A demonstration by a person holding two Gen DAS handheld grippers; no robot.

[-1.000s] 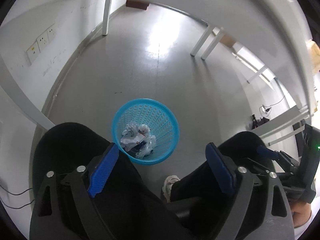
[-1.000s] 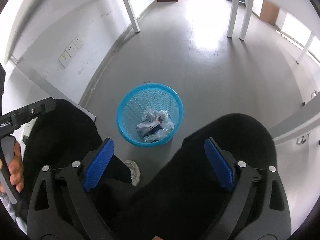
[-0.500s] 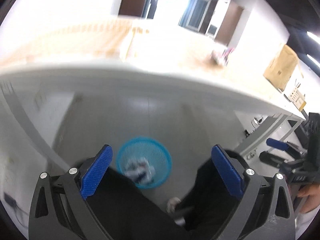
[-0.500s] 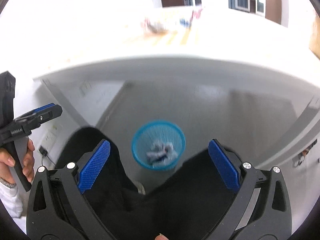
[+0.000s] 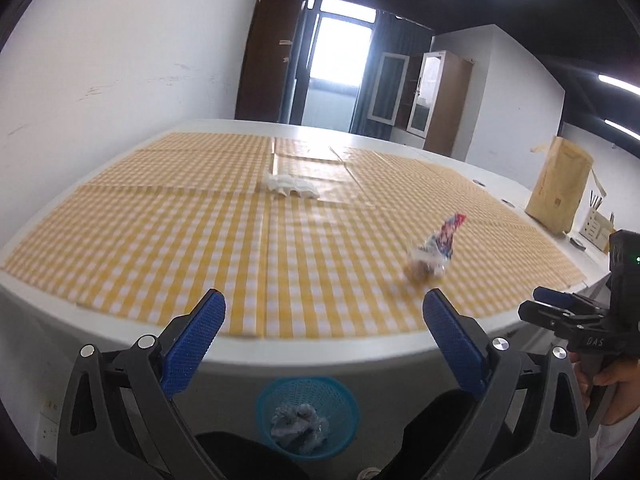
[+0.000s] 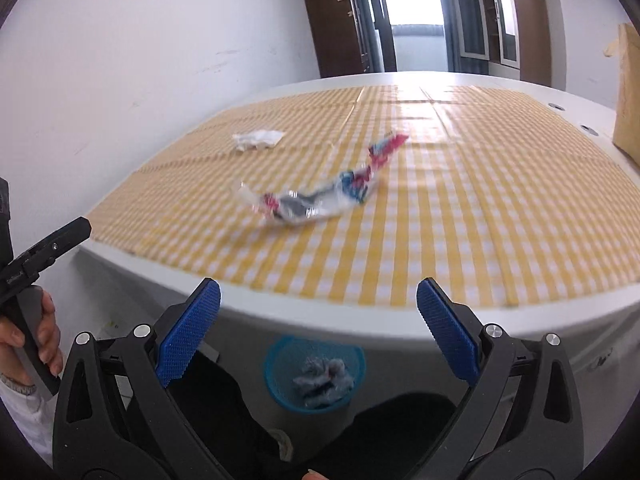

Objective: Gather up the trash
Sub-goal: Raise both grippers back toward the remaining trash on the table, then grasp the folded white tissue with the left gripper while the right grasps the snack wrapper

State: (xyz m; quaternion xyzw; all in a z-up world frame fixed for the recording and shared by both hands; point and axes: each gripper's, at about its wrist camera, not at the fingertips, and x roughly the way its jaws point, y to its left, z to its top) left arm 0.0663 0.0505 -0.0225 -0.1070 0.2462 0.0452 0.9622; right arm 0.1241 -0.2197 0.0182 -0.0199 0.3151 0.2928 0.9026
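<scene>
A crumpled clear wrapper with red and blue print [image 6: 320, 196] lies on the yellow checked tablecloth [image 6: 460, 220]; it also shows in the left wrist view [image 5: 434, 252]. A crumpled white tissue [image 5: 290, 186] lies farther back, seen too in the right wrist view [image 6: 258, 139]. A blue mesh trash basket [image 5: 307, 420] holding crumpled trash stands on the floor under the table's near edge, also in the right wrist view [image 6: 315, 372]. My left gripper [image 5: 324, 330] and right gripper [image 6: 318, 320] are both open and empty, held in front of the table edge above the basket.
A brown paper bag [image 5: 558, 188] stands at the table's far right. The white table rim [image 5: 320, 352] runs just ahead of both grippers. The person's dark-clothed legs [image 6: 224, 408] flank the basket. A white wall is on the left, cabinets and a window at the back.
Both grippers have tilted up from looking down at the basket under the table to looking across the tabletop. Both stayed open and empty.
</scene>
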